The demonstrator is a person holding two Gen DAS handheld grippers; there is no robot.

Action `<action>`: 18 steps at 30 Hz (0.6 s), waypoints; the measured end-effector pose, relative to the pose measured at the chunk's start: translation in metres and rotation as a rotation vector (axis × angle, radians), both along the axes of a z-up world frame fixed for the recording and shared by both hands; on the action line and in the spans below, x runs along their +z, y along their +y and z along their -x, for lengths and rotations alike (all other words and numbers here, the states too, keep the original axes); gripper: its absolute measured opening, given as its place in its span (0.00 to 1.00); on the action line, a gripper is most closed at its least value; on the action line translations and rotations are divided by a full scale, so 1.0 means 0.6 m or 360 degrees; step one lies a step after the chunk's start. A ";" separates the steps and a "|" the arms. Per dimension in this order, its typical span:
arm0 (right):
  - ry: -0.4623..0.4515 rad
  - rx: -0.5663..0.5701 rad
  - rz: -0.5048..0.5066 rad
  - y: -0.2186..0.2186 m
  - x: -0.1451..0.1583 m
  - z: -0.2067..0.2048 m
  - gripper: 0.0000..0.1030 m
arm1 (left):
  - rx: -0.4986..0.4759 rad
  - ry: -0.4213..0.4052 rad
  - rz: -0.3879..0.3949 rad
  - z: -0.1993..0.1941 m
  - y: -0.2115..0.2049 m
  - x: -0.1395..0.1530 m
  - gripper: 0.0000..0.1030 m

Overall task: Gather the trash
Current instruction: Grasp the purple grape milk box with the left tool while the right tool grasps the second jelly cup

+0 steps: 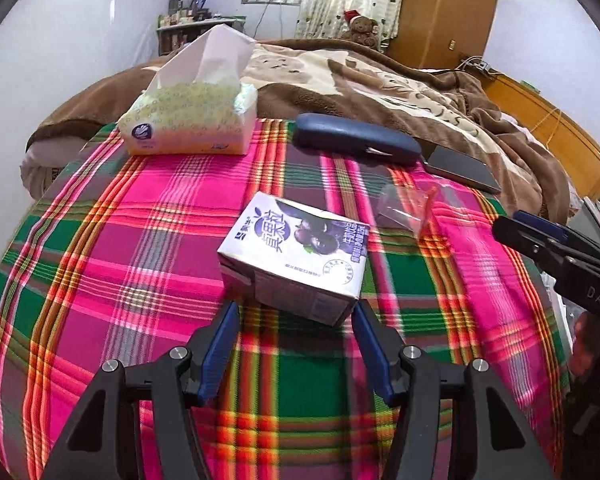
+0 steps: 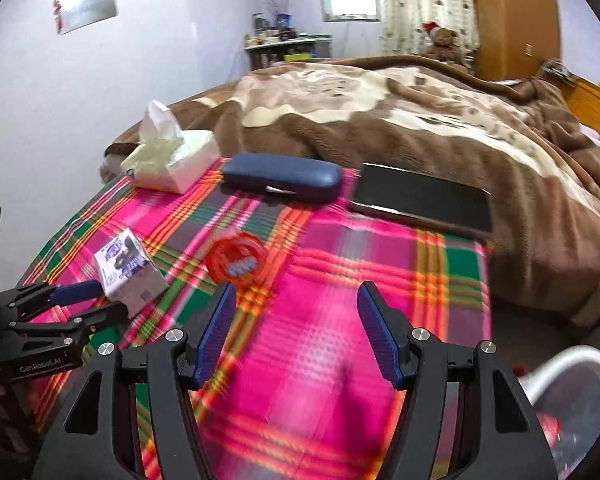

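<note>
A purple-and-white drink carton (image 1: 294, 256) lies on the plaid cloth (image 1: 140, 240), just ahead of my open left gripper (image 1: 296, 312); its near end sits between the fingertips. A clear plastic cup with red print (image 1: 406, 210) lies on its side to the carton's right. In the right wrist view the carton (image 2: 128, 270) is at the left with the left gripper (image 2: 88, 300) at it, and the cup (image 2: 236, 258) lies just beyond my open, empty right gripper (image 2: 296, 296).
A tissue pack (image 1: 192, 120), a dark blue glasses case (image 1: 356, 140) and a black tablet (image 1: 460, 170) lie at the cloth's far edge. A brown blanket (image 2: 380, 120) covers the bed behind. A white bin (image 2: 572, 400) with trash stands at the lower right.
</note>
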State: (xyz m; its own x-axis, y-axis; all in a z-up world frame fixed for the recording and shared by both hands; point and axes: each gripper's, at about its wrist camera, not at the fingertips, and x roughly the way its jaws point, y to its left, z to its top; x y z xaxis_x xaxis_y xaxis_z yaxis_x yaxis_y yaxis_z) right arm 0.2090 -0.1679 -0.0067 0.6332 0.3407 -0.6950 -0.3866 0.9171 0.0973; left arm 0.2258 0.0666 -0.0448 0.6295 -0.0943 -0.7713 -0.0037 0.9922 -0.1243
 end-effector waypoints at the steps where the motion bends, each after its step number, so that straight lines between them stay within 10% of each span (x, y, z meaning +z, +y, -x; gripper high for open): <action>1: 0.0004 0.0029 -0.0007 0.007 -0.001 -0.004 0.63 | 0.0001 -0.0004 -0.0018 -0.002 0.002 -0.001 0.56; 18: 0.0088 0.0178 0.0011 0.057 -0.024 -0.041 0.63 | 0.0230 -0.0020 -0.0071 0.001 0.107 0.010 0.56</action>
State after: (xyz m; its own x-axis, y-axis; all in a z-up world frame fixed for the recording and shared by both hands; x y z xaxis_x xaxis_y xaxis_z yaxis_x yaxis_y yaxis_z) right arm 0.2335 -0.1338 -0.0211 0.5520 0.4021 -0.7305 -0.4806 0.8693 0.1154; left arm 0.2251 0.1307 -0.0391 0.6437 0.0324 -0.7646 -0.1458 0.9860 -0.0810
